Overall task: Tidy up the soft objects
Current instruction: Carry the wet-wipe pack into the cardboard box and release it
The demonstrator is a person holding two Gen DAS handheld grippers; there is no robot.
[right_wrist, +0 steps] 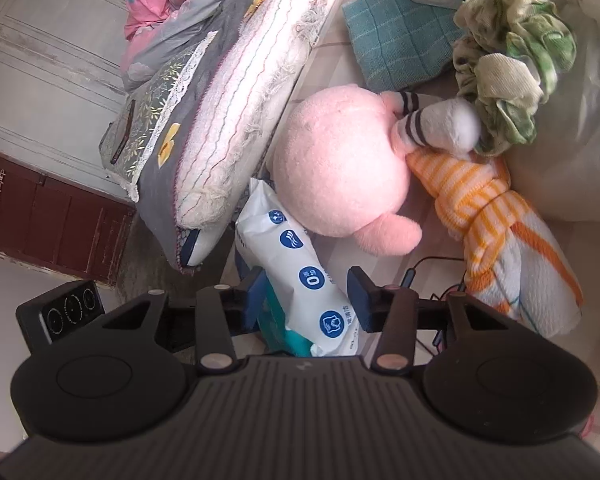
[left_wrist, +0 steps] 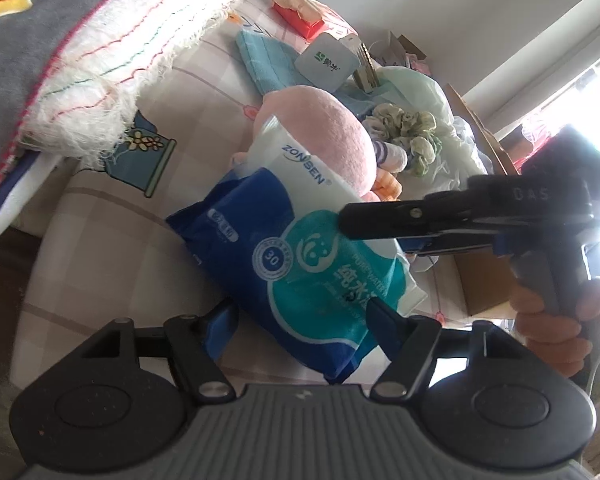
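Note:
A blue, teal and white wet-wipes pack (left_wrist: 300, 264) lies on the checked bed sheet (left_wrist: 80, 240), leaning against a pink plush toy (left_wrist: 332, 136). My left gripper (left_wrist: 302, 320) straddles its near end. The right pad overlaps the pack, a small gap shows at the left pad, so it is open. From the right, my right gripper (left_wrist: 364, 228) reaches over the pack's middle, held by a hand (left_wrist: 556, 332). In the right wrist view the pack (right_wrist: 300, 276) sits between the right gripper's (right_wrist: 308, 292) pads with a gap on the right side, open.
A fringed white towel over a grey pillow (right_wrist: 252, 100) borders the left. Around the plush (right_wrist: 340, 168) lie a teal towel (right_wrist: 400, 40), a green ruffled cloth (right_wrist: 508, 52), a striped sock (right_wrist: 440, 120) and an orange striped cloth (right_wrist: 492, 216). A phone (right_wrist: 60, 312) stands at lower left.

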